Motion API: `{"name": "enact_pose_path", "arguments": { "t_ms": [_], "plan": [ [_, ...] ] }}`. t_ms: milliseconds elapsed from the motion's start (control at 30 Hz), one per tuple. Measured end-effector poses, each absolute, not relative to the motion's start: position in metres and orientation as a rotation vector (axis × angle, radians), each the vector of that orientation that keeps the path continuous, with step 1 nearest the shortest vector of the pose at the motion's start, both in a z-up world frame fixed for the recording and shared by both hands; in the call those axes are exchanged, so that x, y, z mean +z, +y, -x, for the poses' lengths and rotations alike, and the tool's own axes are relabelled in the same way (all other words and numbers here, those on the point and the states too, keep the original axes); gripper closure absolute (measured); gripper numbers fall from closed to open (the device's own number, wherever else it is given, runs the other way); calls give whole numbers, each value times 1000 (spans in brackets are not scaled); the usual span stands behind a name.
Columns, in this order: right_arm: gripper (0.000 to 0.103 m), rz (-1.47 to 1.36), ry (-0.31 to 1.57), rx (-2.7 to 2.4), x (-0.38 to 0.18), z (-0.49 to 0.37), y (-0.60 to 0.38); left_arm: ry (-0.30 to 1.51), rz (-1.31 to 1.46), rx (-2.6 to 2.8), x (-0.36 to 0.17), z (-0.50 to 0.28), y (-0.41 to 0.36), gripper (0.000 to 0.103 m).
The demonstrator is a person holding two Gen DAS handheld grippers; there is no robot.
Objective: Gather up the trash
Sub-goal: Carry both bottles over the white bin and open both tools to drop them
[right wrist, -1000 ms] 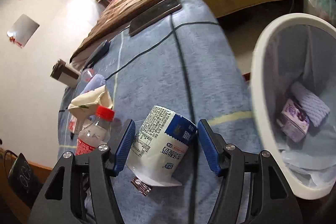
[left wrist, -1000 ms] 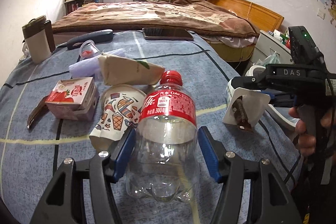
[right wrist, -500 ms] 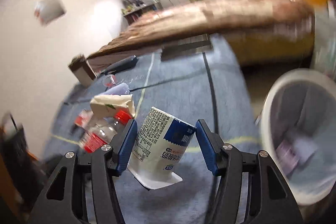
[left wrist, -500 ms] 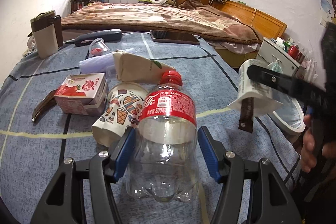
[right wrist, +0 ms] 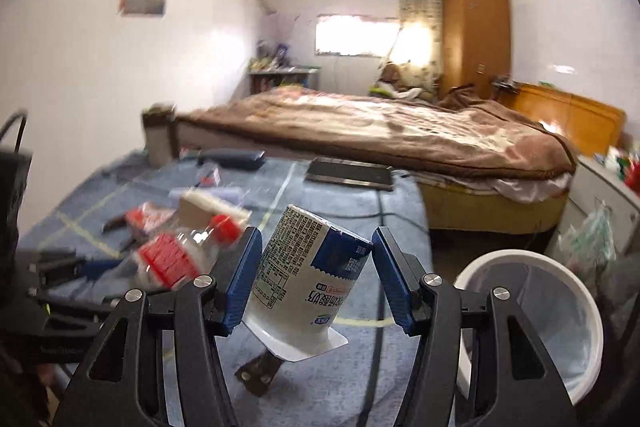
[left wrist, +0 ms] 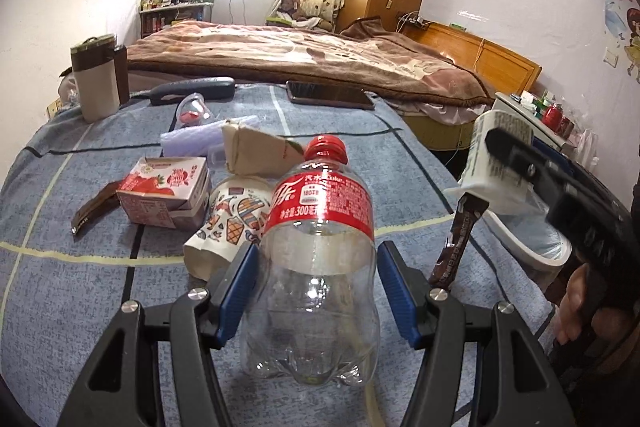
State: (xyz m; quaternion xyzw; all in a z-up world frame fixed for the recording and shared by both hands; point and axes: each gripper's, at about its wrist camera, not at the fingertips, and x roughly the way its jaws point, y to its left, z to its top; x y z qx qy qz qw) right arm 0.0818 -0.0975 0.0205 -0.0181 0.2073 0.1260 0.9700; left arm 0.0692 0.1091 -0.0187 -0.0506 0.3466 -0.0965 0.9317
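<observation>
My left gripper (left wrist: 318,289) is shut on an empty clear cola bottle (left wrist: 318,259) with a red label and cap, held above the blue-grey cloth. My right gripper (right wrist: 314,281) is shut on a white and blue yogurt cup (right wrist: 306,281), upside down, with a brown wrapper (right wrist: 258,375) hanging under it. The cup also shows at the right of the left wrist view (left wrist: 496,157), above the rim of the white trash bin (left wrist: 532,251). The bin stands low right in the right wrist view (right wrist: 588,339), lined with a bag.
On the cloth lie a strawberry milk carton (left wrist: 166,191), a printed paper cup (left wrist: 228,227), a crumpled beige carton (left wrist: 258,153), a brown wrapper (left wrist: 94,213), a phone (left wrist: 328,95) and a thermos (left wrist: 96,83). A bed (left wrist: 300,59) lies behind.
My right gripper has risen and tilted up with the yogurt cup, so the bin now sits lower right. My left gripper has lifted the bottle slightly.
</observation>
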Motion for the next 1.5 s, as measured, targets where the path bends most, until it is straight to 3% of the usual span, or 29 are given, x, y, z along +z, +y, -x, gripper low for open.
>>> {"name": "enact_pose_path", "arguments": {
  "t_ms": [533, 1500],
  "plan": [
    [44, -258, 464, 287, 24, -77, -134, 648, 55, -226, 14, -65, 80, 39],
    [44, -273, 580, -53, 8, -69, -276, 688, -87, -546, 20, -104, -131, 39]
  ]
}}
